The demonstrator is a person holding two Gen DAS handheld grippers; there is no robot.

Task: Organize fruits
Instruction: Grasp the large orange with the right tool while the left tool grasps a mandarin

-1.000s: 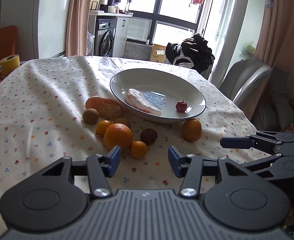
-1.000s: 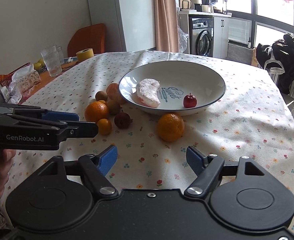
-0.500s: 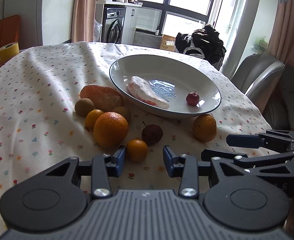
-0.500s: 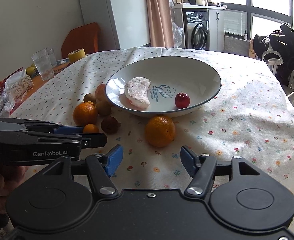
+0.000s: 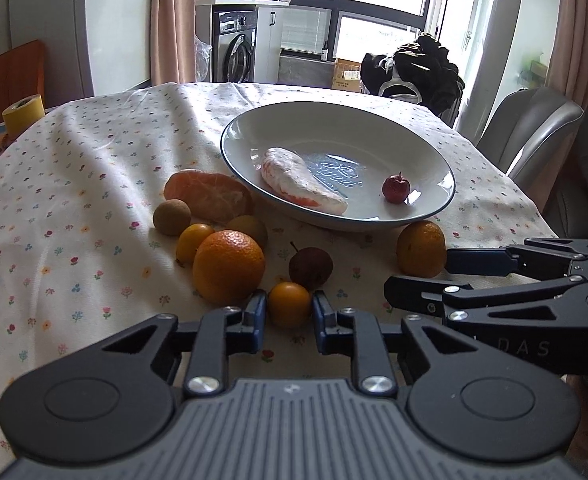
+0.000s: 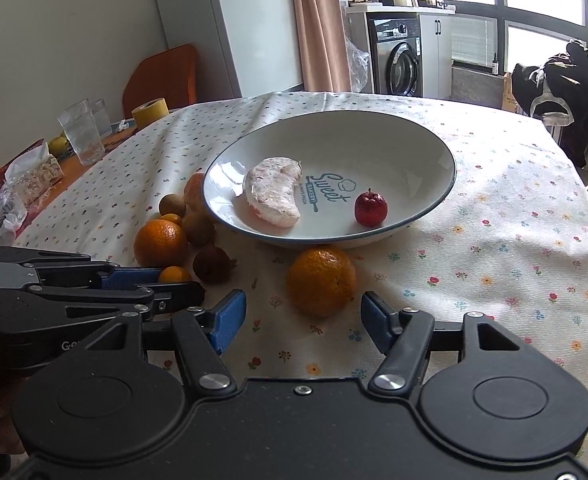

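Fruit lying on a flowered tablecloth [image 5: 74, 184] before a white bowl [image 5: 433, 160]. Left gripper [image 5: 289, 312] is closing its blue pads against a small orange kumquat [image 5: 289, 304], which is sitting on the cloth just beside a large orange [image 5: 228, 267] and a dark plum [image 5: 309, 267]. Right gripper [image 6: 302, 320] is hovering wide open, holding nothing, around a mandarin [image 6: 321, 282] without touching it. Bowl is holding a pomelo segment [image 6: 272, 196] and a small red fruit [image 6: 370, 208].

Behind the table you have a washing machine [image 6: 403, 65] between a pinkish curtain [image 6: 317, 24] and the window. To your left, a roll of yellow tape [image 6: 150, 112] stands near two drinking glasses [image 6: 82, 132]; dark clothing [image 5: 413, 70] is piled beyond a grey chair [image 5: 529, 128].
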